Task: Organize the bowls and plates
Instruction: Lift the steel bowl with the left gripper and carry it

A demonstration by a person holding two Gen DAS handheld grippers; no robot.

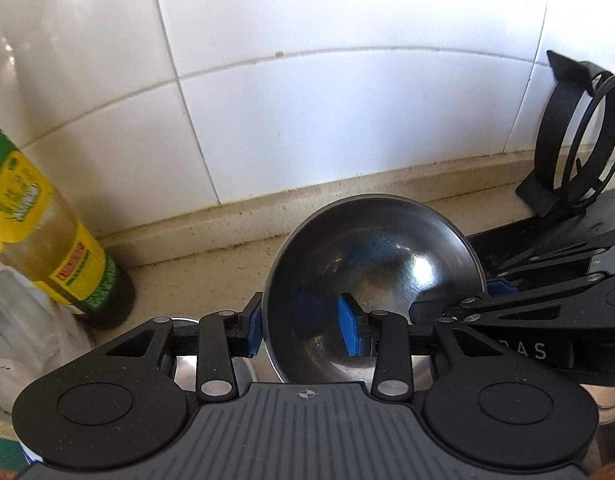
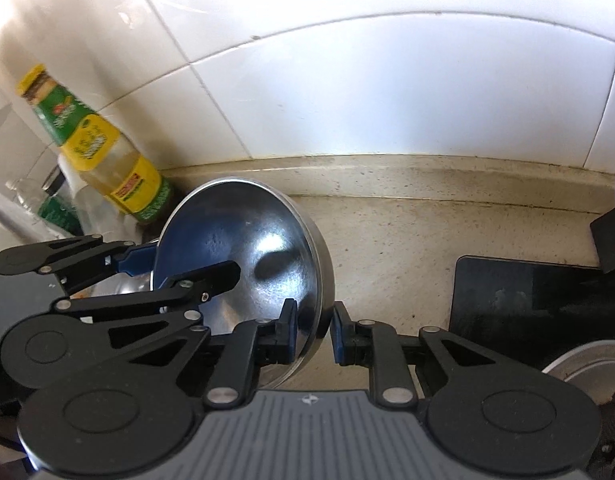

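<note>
One shiny steel bowl (image 1: 371, 264) hangs tilted above the counter, held from both sides. My left gripper (image 1: 301, 328) is shut on its left rim, with one blue pad inside the bowl and one outside. My right gripper (image 2: 313, 336) is shut on the opposite rim of the same bowl (image 2: 243, 256), its wall pinched between the blue pads. In the left wrist view the right gripper (image 1: 497, 285) reaches in from the right. The left gripper (image 2: 137, 262) shows at the bowl's far edge in the right wrist view. More steel ware (image 1: 187, 360) lies below the bowl, mostly hidden.
A yellow-and-green labelled bottle (image 1: 47, 240) stands at the left by the white tiled wall (image 1: 347, 100). A black ring-shaped rack (image 1: 579, 140) stands on a black tray (image 2: 527, 300) at the right. A steel plate rim (image 2: 587, 360) shows at lower right. The counter (image 2: 407, 248) is speckled beige.
</note>
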